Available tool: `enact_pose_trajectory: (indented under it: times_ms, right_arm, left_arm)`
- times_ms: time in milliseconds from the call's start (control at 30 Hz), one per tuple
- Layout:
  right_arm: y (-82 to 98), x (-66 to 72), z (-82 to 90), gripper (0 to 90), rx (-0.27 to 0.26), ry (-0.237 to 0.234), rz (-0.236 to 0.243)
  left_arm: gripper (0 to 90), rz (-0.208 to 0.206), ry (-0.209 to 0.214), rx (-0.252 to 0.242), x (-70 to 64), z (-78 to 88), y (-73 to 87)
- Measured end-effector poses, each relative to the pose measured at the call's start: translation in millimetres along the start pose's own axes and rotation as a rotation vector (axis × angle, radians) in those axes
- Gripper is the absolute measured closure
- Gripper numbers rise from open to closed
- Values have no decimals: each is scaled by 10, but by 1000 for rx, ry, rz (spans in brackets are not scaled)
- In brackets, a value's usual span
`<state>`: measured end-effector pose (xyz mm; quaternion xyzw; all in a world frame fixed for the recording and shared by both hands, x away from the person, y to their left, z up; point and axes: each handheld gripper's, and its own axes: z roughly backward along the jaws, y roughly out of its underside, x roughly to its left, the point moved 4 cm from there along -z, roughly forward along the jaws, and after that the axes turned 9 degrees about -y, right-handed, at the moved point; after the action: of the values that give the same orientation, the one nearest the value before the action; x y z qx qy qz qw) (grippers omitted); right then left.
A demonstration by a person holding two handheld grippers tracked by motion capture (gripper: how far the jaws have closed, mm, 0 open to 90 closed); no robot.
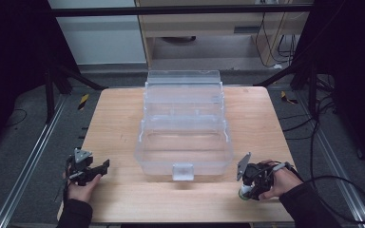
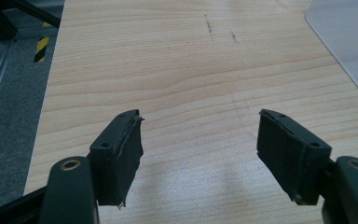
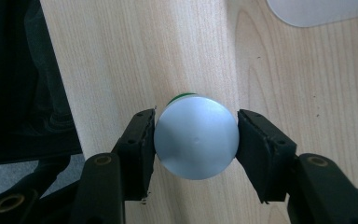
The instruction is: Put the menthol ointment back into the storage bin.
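Observation:
A clear plastic tiered box [image 1: 184,124] stands open in the middle of the wooden table [image 1: 123,118], its trays stepped back and its latch [image 1: 182,171] facing the front. My right gripper [image 1: 245,187] is at the front right of the table, pointing down, shut on a small can [image 3: 196,136] with a silver end and a green edge. In the high view the can [image 1: 244,193] peeks out below the jaws. My left gripper [image 2: 200,140] hovers over bare wood at the front left, open and holding nothing; from above, the left gripper [image 1: 105,166] points toward the box.
A corner of the clear box [image 2: 349,37] shows at the top right of the left gripper view. The table's front edge [image 3: 60,93] lies close beside the can. Black frame legs [image 1: 71,78] and cables [image 1: 342,190] surround the table.

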<state>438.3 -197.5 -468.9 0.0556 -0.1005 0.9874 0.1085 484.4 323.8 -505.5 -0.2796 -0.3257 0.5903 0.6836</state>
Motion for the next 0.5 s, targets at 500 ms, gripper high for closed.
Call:
enact_pose_trajectory:
  times_ms: [500]
  right_arm:
    - [-41, -18, -43, 501, 45, -21, -4]
  left_arm:
    - [305, 0, 0, 1, 0, -5, 1]
